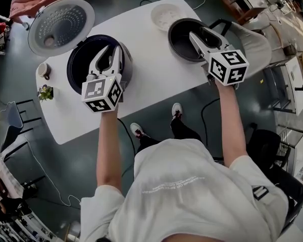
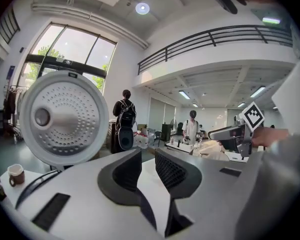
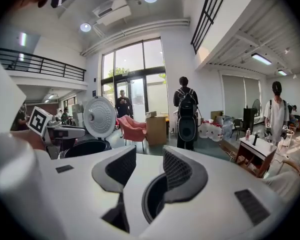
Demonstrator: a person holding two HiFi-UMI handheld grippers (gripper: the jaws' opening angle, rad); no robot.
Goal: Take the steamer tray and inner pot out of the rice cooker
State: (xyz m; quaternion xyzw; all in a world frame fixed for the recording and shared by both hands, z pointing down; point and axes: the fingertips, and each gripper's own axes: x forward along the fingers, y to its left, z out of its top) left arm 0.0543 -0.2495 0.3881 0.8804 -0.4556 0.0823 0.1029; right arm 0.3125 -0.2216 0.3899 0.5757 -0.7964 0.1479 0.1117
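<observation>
Both grippers hang with fingers apart, nothing between them: left gripper over the open rice cooker, right gripper over the inner pot at the right of the desk. The steamer tray lies just beyond the pot.

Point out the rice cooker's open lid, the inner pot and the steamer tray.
open lid (image 1: 60,24): head view, on its perforated inner face.
inner pot (image 1: 178,43): head view, on its dark inside wall.
steamer tray (image 1: 165,15): head view, on its white middle.
</observation>
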